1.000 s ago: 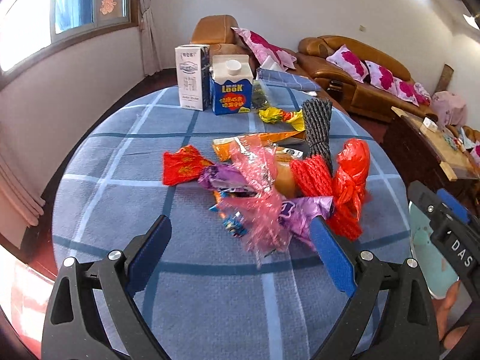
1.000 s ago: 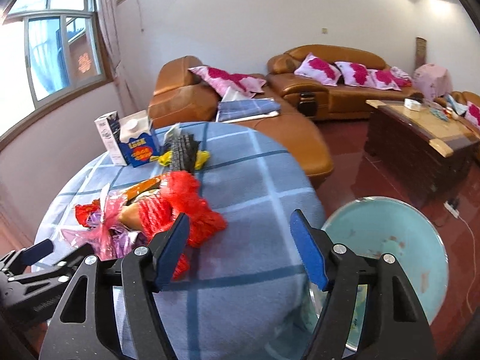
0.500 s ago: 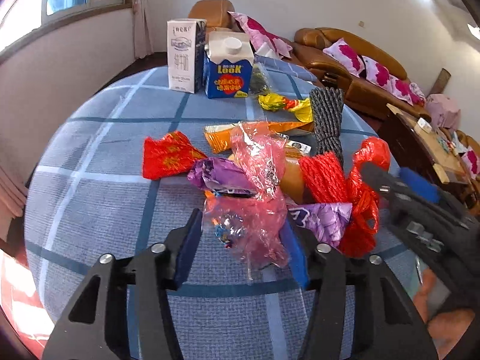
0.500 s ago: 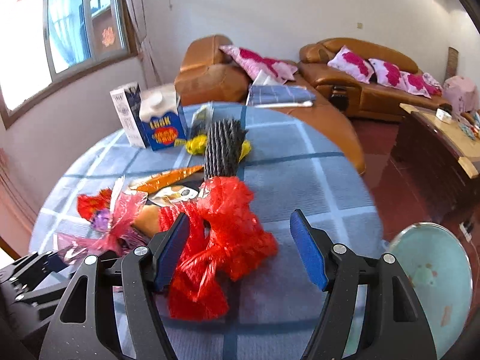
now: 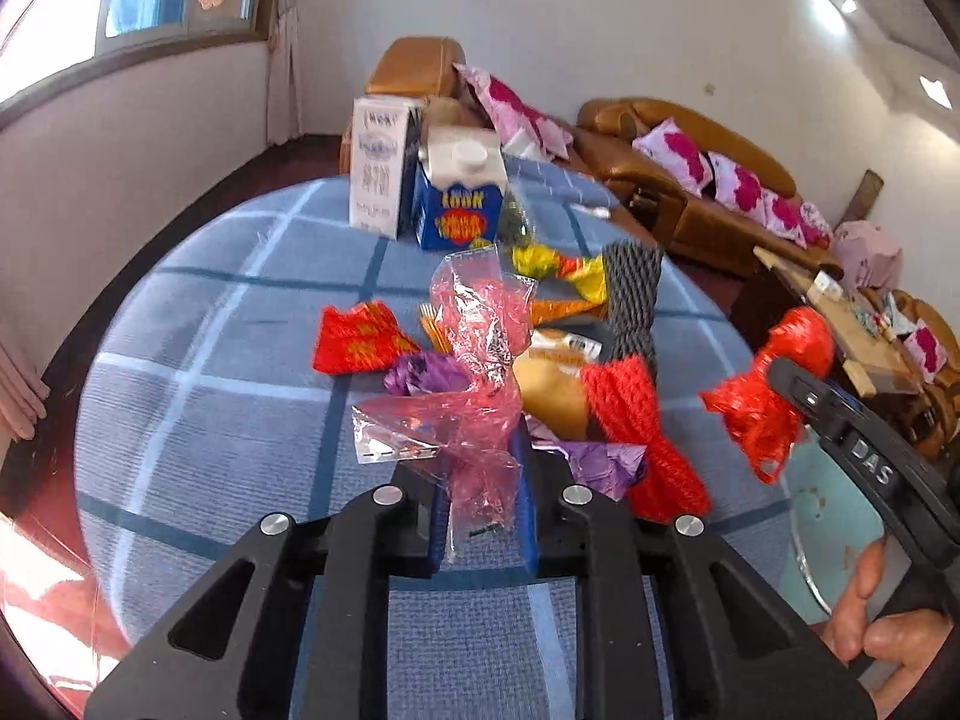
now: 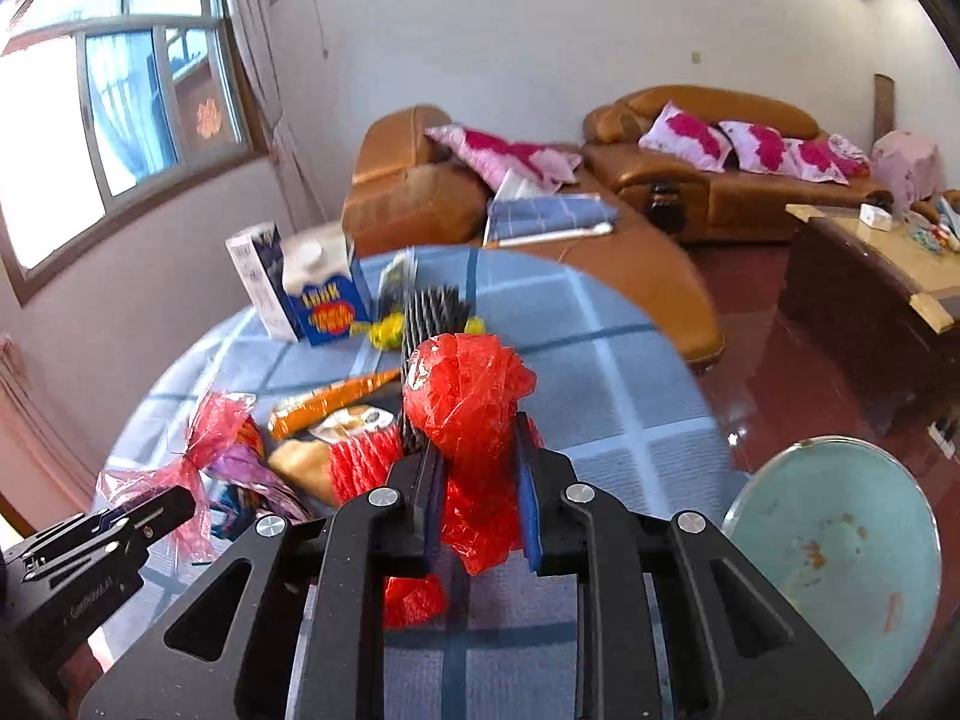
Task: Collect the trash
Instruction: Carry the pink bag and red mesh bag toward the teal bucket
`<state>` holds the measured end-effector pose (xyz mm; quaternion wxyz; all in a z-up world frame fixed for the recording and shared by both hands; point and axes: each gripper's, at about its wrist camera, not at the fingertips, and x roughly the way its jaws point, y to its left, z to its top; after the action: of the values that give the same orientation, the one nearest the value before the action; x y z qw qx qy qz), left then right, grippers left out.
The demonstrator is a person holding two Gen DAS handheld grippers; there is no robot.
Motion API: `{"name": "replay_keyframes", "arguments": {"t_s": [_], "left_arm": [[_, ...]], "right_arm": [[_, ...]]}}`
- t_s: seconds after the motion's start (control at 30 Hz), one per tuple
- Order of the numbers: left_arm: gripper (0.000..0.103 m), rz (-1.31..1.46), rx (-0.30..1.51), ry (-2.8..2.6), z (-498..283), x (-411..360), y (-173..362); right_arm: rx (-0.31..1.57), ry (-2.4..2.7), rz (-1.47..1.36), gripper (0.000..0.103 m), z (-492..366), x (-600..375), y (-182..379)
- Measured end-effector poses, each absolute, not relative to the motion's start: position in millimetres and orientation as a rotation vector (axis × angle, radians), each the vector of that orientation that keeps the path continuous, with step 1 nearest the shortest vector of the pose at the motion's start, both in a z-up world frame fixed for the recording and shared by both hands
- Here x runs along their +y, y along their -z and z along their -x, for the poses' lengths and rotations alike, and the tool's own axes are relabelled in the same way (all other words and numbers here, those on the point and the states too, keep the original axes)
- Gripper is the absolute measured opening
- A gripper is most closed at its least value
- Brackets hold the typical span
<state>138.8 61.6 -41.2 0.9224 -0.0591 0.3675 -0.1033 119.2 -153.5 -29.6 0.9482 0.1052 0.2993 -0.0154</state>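
Jaws of the left gripper (image 5: 483, 495) have just closed on a pink cellophane wrapper (image 5: 474, 360); the right gripper (image 6: 477, 483) pinches a red plastic bag (image 6: 465, 396) above the tabletop (image 6: 624, 396)

Two cartons stand side by side at the far edge of the desk (image 5: 198, 420): one white milk carton (image 5: 379, 165) and one blue-and-white carton (image 5: 461, 195) with a screw cap. Nearer than the blue-and-white carton lie the wrappers and bags. One pink cellophane bag (image 5: 474, 360). One red plastic bag (image 6: 468, 402). One red foil wrapper (image 5: 360, 345). Two purple foil wrappers, one (image 5: 420, 373) beside the red foil wrapper and one (image 5: 606, 461) nearer the camera. One yellow wrapper (image 5: 555, 264). One orange packet (image 6: 336, 399). Two foam net sleeves: one dark grey (image 5: 630, 300), one red (image 5: 642, 426). Two claws, one left (image 5: 483, 510) and one right (image 6: 477, 498). Beside the desk, one pale blue bin (image 6: 840, 552).
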Motion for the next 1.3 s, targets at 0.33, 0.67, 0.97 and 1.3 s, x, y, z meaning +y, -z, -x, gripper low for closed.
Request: {"name": "replay_keyframes", "arguments": {"t_s": [0.33, 0.67, 0.97, 1.3], "left_arm": [[0.018, 0.084, 0.709, 0.24, -111, 44, 18], [0.018, 0.018, 0.708, 0.289, -90, 11, 18], [0.018, -0.032, 0.712, 0.35, -74, -19, 22], [0.018, -0.076, 0.695, 0.389, -58, -43, 18]], "right_arm": [[0.558, 0.067, -0.238, 0.021, -75, -168, 15], [0.559, 0.127, -0.251, 0.021, -41, -192, 14], [0.561, 0.193, -0.26, 0.021, -14, -212, 13], [0.547, 0.237, -0.27, 0.021, 7, -228, 12]]}}
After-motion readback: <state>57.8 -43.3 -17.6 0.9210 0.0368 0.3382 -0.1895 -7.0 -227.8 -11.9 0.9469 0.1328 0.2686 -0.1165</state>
